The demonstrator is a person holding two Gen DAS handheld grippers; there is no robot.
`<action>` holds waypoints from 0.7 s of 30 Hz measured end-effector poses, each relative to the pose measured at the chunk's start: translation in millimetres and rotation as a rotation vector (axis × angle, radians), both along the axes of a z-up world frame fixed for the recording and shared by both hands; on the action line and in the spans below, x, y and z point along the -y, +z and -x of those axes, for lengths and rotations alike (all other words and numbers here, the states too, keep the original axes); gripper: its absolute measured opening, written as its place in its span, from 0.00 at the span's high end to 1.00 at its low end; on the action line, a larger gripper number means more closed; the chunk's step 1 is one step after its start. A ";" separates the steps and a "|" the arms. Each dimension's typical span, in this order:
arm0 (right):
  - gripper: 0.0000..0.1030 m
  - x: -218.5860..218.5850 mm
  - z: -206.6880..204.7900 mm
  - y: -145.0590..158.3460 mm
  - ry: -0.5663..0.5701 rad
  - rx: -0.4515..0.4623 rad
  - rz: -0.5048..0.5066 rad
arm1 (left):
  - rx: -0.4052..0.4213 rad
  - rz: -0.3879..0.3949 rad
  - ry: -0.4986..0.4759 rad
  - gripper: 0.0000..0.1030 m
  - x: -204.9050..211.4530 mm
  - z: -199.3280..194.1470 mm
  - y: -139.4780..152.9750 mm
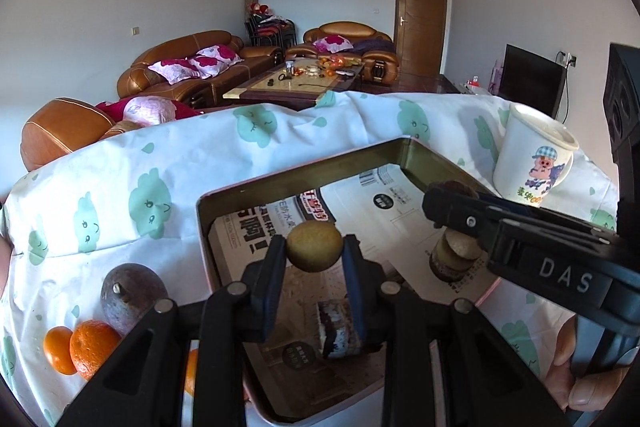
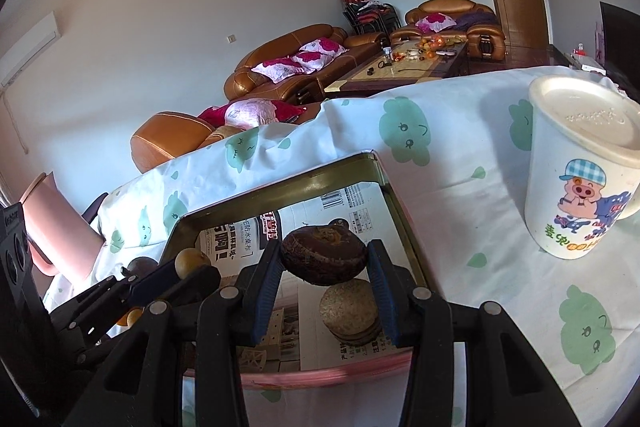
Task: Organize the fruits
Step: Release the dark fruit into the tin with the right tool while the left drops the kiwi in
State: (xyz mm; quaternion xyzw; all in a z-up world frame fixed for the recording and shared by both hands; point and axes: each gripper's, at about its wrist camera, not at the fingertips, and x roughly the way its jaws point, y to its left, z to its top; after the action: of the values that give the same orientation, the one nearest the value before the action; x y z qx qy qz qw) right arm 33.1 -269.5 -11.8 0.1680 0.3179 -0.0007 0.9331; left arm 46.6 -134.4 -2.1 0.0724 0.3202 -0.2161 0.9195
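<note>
My left gripper [image 1: 314, 259] is shut on a small yellow-brown round fruit [image 1: 314, 246] and holds it over the near left part of a paper-lined metal tray [image 1: 296, 183]. My right gripper [image 2: 325, 263] is shut on a dark brown wrinkled fruit [image 2: 324, 257] above the tray [image 2: 280, 195], right over a stack of flat brown discs [image 2: 350, 311]. The same stack [image 1: 454, 255] shows under the right gripper [image 1: 452, 205] in the left wrist view. The left gripper with its fruit [image 2: 192, 261] shows at the left in the right wrist view.
A dark purple-brown fruit [image 1: 130, 293] and oranges [image 1: 90, 347] lie on the cloud-print cloth [image 1: 160, 167] left of the tray. A lidded white cartoon cup [image 2: 580, 167] stands right of the tray. Sofas and a coffee table [image 1: 296, 79] are beyond.
</note>
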 end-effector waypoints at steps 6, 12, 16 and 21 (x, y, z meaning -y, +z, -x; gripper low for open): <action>0.47 5.4 4.8 4.9 0.003 0.039 -0.077 | 0.060 -0.027 0.023 0.29 1.5 10.5 4.4; 0.38 5.4 14.4 15.8 -0.021 0.113 -0.061 | 0.139 -0.031 0.056 0.02 -2.0 24.1 14.2; 0.37 3.7 17.3 20.7 -0.046 0.138 -0.007 | 0.150 -0.039 0.086 0.00 -5.5 26.9 14.7; 0.37 3.3 18.5 20.6 -0.061 0.151 0.021 | 0.177 -0.039 0.124 0.00 -17.6 33.3 19.1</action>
State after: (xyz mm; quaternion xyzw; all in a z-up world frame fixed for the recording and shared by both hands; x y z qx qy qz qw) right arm 14.6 -272.8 8.8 0.1674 0.2412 -0.0199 0.9557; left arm 13.3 -116.8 16.9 0.0892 0.2458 -0.1452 0.9542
